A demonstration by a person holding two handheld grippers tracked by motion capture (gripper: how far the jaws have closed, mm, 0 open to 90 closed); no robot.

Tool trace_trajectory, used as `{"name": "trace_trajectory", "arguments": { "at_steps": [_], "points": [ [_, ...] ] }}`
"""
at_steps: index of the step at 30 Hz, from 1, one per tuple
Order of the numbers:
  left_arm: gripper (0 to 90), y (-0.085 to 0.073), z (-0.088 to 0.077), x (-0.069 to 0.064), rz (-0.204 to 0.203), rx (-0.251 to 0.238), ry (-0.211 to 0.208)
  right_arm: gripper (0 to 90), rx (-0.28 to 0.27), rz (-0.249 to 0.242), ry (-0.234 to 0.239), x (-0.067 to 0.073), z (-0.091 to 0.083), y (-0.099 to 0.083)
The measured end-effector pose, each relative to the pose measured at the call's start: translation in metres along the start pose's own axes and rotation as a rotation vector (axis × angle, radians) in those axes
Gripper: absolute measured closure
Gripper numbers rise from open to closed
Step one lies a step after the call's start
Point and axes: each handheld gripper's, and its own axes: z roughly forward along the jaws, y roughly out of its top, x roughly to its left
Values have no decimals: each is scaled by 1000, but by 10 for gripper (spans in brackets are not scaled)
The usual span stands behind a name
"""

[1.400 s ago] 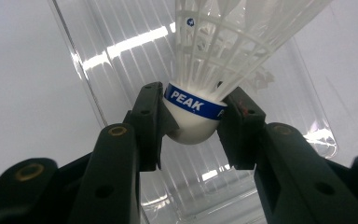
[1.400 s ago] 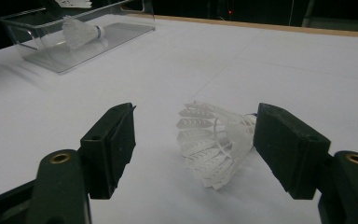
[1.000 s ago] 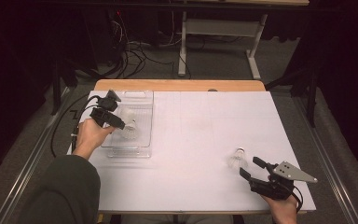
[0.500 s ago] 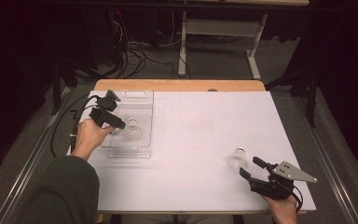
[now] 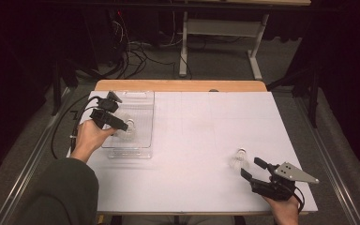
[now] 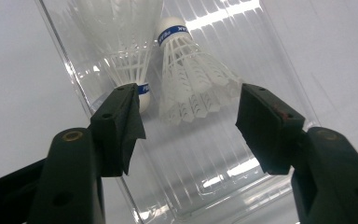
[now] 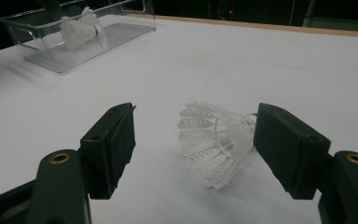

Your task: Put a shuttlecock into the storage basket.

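Clear plastic bin [image 5: 143, 112] holds two white shuttlecocks [image 6: 193, 79], blue cork bands, lettering unreadable. Left hand-held gripper [image 6: 189, 116] jaws just opened, apart; right hand-held gripper [image 7: 193, 135] apart around counter [image 5: 206, 126] shuttlecock [image 7: 214, 140]

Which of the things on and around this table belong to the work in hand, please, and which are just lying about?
In the job:
- white feather shuttlecock on the table
- two white shuttlecocks in the bin
- clear plastic ribbed bin
- left gripper, right gripper, both open

Lying about:
- black floor cables
- grey metal table frame
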Motion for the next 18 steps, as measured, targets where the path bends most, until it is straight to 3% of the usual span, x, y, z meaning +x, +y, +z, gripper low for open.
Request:
{"name": "trace_trajectory", "arguments": {
  "at_steps": [18],
  "points": [
    [338, -10, -9, -9, 24, -30, -32, 300, -1, 1, 1, 0, 0, 0]
  ]
}}
